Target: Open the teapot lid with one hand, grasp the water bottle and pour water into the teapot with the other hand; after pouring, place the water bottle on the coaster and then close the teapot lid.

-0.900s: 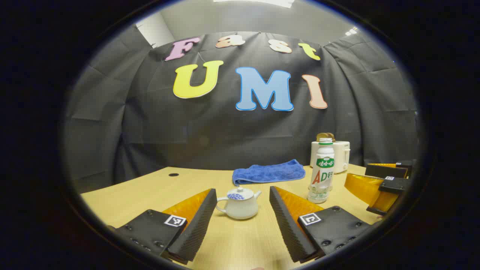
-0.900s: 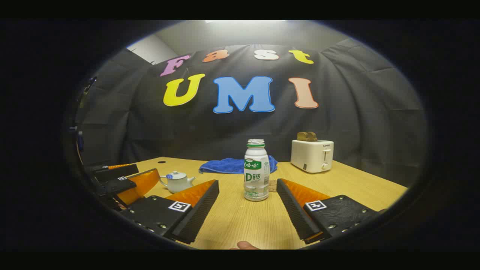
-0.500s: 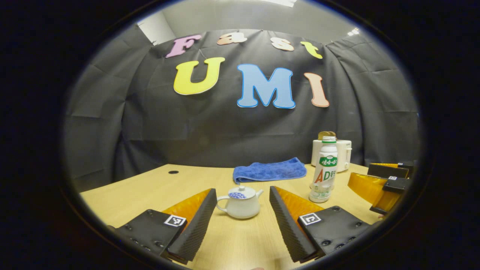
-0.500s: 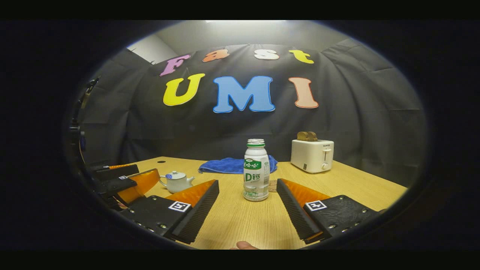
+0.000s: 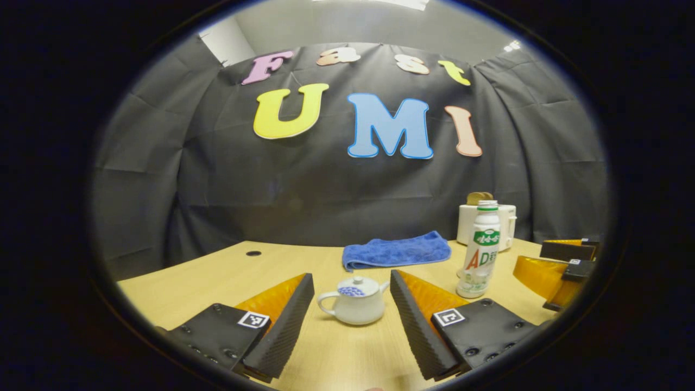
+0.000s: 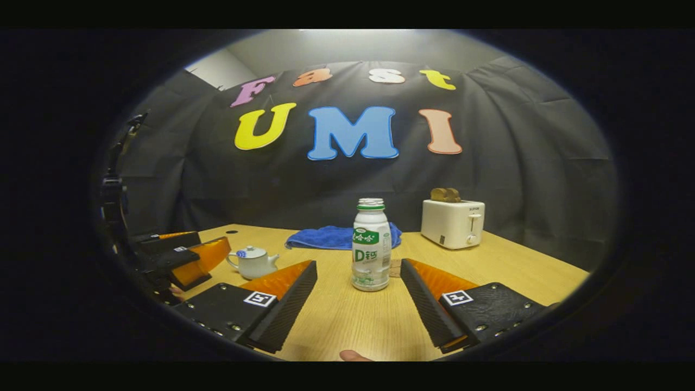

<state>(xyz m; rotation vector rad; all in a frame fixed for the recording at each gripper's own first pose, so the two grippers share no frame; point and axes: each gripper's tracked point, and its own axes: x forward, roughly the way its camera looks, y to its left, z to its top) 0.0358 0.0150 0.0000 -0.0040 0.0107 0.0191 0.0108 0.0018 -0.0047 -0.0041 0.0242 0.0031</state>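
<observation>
Left gripper (image 5: 352, 296): fingers spread wide — white teapot (image 5: 355, 300) on the table (image 5: 228, 271) between them, lid on, seemingly untouched.
Right gripper (image 6: 358, 290): fingers apart — water bottle (image 6: 371, 245) upright just ahead.

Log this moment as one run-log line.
left gripper: open, facing lidded white ceramic teapot | right gripper: open, facing upright white plastic water bottle | nothing grasped

Demo booth: black cloth wall (image 5: 217, 179), wooden table (image 6: 521, 271), toaster (image 6: 452, 222).
</observation>
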